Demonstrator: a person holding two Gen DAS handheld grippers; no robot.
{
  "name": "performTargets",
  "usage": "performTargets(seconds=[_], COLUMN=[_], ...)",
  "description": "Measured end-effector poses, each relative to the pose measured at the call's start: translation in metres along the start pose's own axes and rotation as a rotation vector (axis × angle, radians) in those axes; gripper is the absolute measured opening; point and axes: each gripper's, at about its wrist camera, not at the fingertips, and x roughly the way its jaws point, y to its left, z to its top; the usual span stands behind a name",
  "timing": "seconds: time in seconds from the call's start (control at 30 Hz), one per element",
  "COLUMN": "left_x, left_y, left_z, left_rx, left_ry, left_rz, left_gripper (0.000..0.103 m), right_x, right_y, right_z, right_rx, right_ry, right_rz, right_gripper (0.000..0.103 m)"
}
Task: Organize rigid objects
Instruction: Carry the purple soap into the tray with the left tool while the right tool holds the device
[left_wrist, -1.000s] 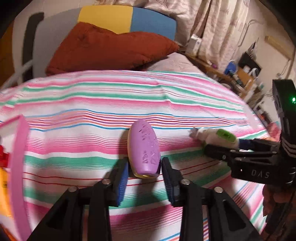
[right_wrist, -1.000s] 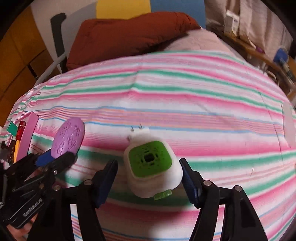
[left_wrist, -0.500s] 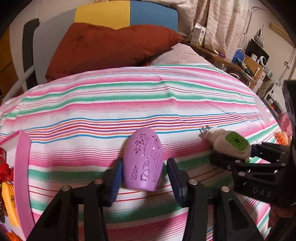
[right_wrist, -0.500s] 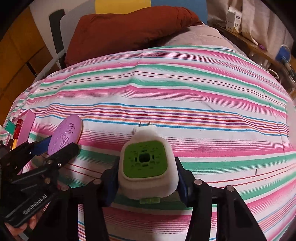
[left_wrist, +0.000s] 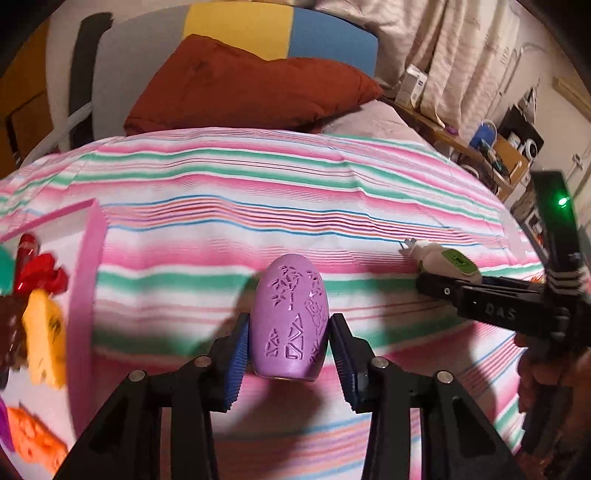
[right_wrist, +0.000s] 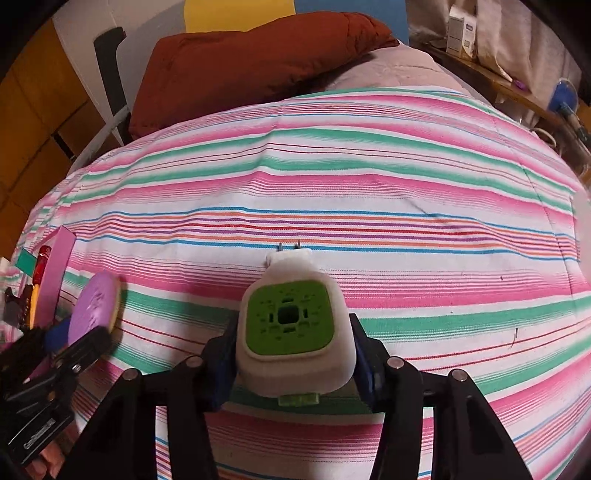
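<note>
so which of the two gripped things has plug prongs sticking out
The white plug-in unit with the green face, in the right gripper; the left gripper's purple oval case has none.

Both grippers, left gripper (left_wrist: 288, 350) and right gripper (right_wrist: 291, 354): black angular frames, ribbed blue pads (left_wrist: 236, 354), silver screws; right bears white lettering, green light.

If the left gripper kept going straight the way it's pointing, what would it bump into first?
Probably the striped bedsheet. The left gripper already grips the purple egg and points down at the bed; nothing else shows ahead. The pink box sits off to its left, though depth is hard to judge.
</note>
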Motion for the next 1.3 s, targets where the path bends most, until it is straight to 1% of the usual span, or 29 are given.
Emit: performTargets(seconds=[0.07,0.23,0.4,0.73,0.83,1.0,1.1,1.2,1.3], left_x=[-0.013,-0.045,-0.075,-0.115,-0.131,-0.148,-0.154,-0.158,-0.159], left_y=[0.006,0.015,0.031,0.077,0.096,0.125,0.139,0.153,0.162], left_z=[-0.005,-0.016,-0.036,-0.071,-0.080,-0.096,-0.108,-0.117,-0.124], left_rx=[-0.023,-0.028,-0.038,-0.107,-0.118,-0.126,-0.137,-0.167,-0.182], left_ry=[-0.012,-0.053,-0.070,-0.084,-0.101,-0.104,-0.098,-0.092,-0.089], left_rz=[-0.014,-0.029,-0.033,-0.024,-0.010,0.030,0.061,0.061,0.083], left_gripper=[0.042,0.042,0.042,0.042,0.042,0.042,0.042,0.042,0.042], right_x=[-0.001,-0.006,-0.011,-0.013,-0.016,-0.019,-0.021,-0.024,-0.028], right_y=[-0.001,0.001,0.010,0.024,0.033,0.053,0.064,0.074,0.081], right_z=[0.000,-0.004,-0.007,-0.017,-0.021,-0.029,-0.033,-0.038,-0.042], right_rx=[0.017,0.039,0.014,-0.014,-0.024,-0.051,-0.062,-0.069,-0.075], right_ry=[0.000,-0.005,-0.013,-0.003,-0.005,-0.001,-0.004,-0.010,-0.018], right_rz=[0.018,0.070,0.067,0.077,0.093,0.124,0.140,0.162,0.180], right_gripper=[0.053,0.053,0.053,0.053,0.053,0.053,0.053,0.053,0.053])
